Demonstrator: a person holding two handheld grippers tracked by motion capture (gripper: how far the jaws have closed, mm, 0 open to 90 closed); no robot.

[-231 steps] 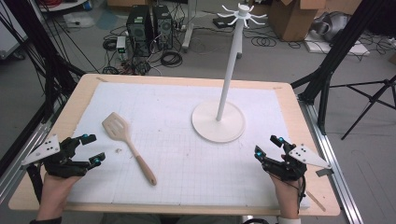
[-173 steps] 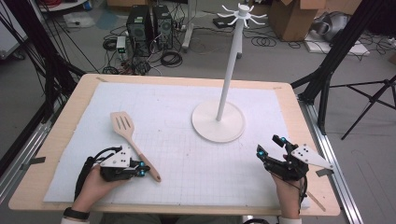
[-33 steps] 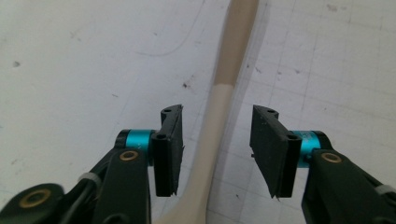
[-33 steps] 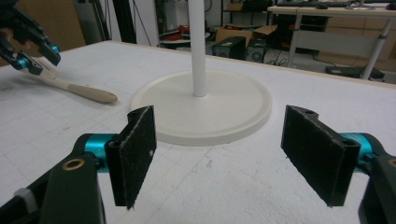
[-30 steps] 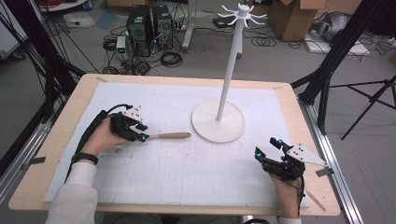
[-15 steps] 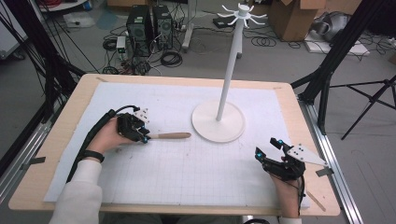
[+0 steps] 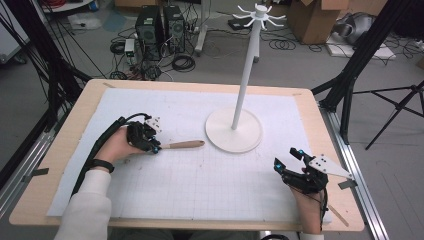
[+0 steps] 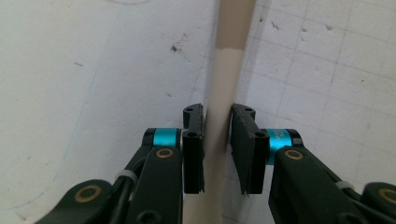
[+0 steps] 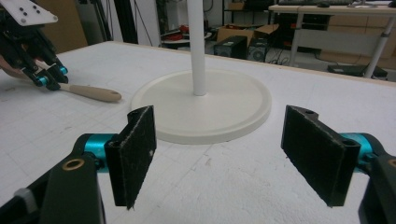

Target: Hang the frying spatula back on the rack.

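Observation:
A wooden spatula [image 7: 185,145] lies on the white grid mat, its brown handle end pointing right toward the stand; the hand hides its head. My left gripper [image 7: 152,145] has just been closing its jaws. In the left gripper view both pads touch the sides of the spatula's pale shaft [image 8: 223,84], which runs between them, so the left gripper [image 8: 218,149] grips it. My right gripper [image 7: 286,157] rests open at the table's front right with nothing between its pads. The right gripper view shows the spatula [image 9: 91,92] and the left gripper [image 9: 46,79] at far left.
A white hook stand [image 7: 233,135] with a round base and tall pole stands right of the spatula's handle end, ahead of the right gripper [image 9: 224,154]. The mat [image 7: 210,185] covers a wooden table. Black frame posts and cables surround it.
The left hand has shifted slightly toward the spatula's handle. The spatula and the right gripper have stayed where they were.

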